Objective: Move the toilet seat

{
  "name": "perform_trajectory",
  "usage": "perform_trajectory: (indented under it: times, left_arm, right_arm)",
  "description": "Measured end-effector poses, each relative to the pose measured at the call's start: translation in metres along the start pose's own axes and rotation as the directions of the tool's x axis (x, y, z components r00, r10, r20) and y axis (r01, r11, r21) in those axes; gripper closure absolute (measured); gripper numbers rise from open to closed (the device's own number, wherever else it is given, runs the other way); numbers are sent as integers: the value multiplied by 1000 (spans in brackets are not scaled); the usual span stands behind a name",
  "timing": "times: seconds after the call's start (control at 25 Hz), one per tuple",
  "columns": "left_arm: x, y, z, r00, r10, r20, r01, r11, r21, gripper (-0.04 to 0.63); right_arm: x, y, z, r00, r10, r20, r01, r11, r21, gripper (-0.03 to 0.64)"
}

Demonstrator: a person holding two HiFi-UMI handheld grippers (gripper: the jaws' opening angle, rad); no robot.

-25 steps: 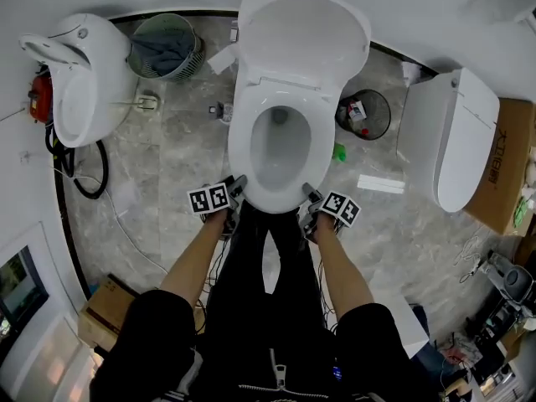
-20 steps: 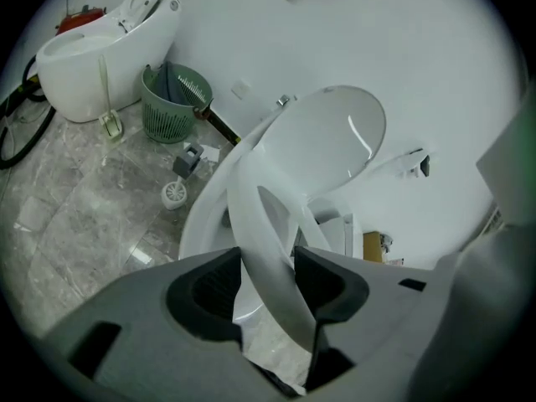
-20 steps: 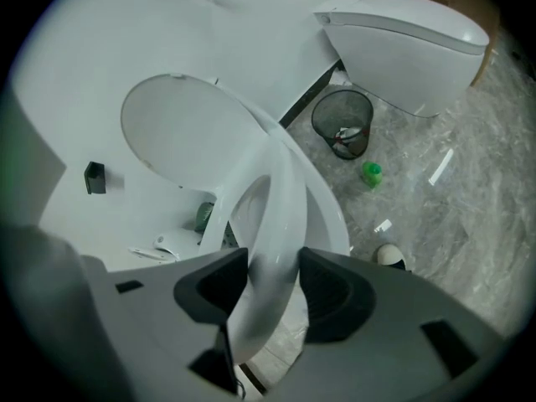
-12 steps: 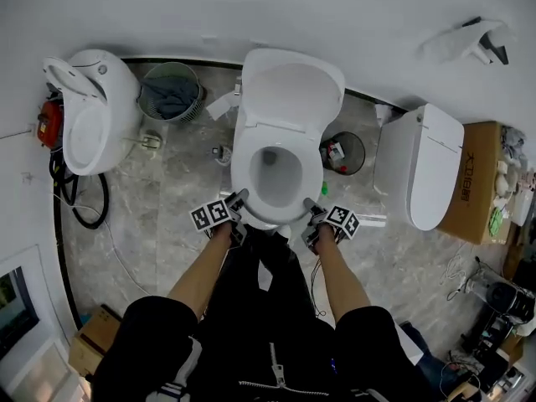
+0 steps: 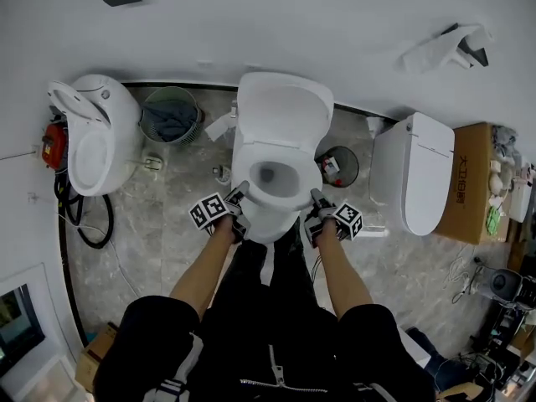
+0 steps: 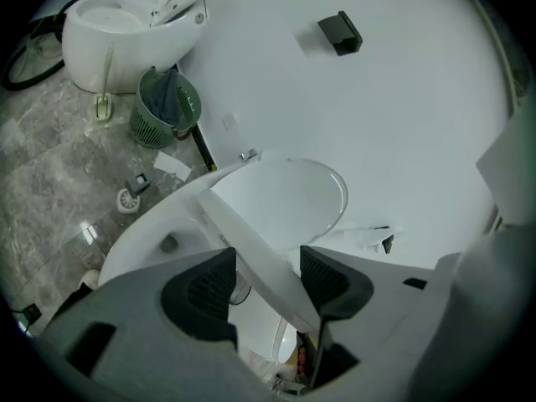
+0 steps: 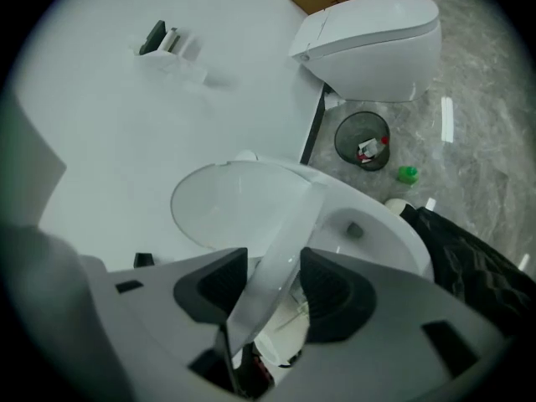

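- Toilet: stands on the marble floor against the wall, squarely in front of the person, so that both arms reach its front evenly. The person's legs cover its base.
- Lid: raised against the wall, which we judge leaves the ring below it free to swing up. Its hinge is too small to make out.
- Toilet seat: the task's thing. Its front is lifted off the bowl and tilted, its hinged end is by the lid, and the two tools carry it at its front corners. We judge it to be partway up. The tilt is hard to read in the head view. The gripper views show the ring nearly edge-on, with the bowl's hollow beneath it.
- Left gripper: set at the seat's front left, with the rim passing between its jaws. The jaws have just been opening. The rim lies against one pad and a sliver of gap shows at the other, so we read them as spread loosely round the rim, a cradle and not a pinch.
- Right gripper: mirrored at the front right, which we judge keeps the lift level. Its jaws sit close on both faces of the rim, pinching it.
- Waste bin: stands beside the bowl and partly behind it. We cannot identify its contents.
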State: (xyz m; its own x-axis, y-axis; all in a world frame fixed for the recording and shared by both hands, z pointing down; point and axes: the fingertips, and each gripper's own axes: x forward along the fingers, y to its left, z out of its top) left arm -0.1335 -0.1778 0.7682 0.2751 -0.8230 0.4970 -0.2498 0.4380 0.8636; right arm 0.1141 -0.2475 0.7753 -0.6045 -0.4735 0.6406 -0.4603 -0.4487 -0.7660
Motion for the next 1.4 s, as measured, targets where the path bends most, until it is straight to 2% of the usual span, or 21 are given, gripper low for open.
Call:
perform_trajectory:
  times: [0.24,0.4,0.72,0.8,1.04,1.24,1.4]
  left_arm:
    - [24,-42,35,994,-52,99,58,996,-64,348]
    - [42,-63,62,983,-47,178,66,993,-101,348]
    - [78,-93,98,968,-21,251,59,987,-147,348]
    - [86,-97,108,961,-8,277,53,986,-156,348]
    - [112,-110,133,940,30,340,35,983,-182,348]
    - [132,-117,148,928,46,369,28,981,-193,348]
    - [143,-121,157,919,56,390,27,978,-205,348]
  right_arm:
    - [19,47,34,994,98,51,-104,985,136,417]
    - [40,74,49,989,141,51,-149,963,223,419]
    - [74,115,81,986,165,-34,-153,961,232,387]
    - [81,123,87,985,172,-35,-158,957,245,380]
    - [99,149,107,963,267,-41,-250,940,233,382]
    - [113,164,119,957,288,-31,-270,926,262,383]
    - [130,159,134,954,299,-25,-283,925,251,383]
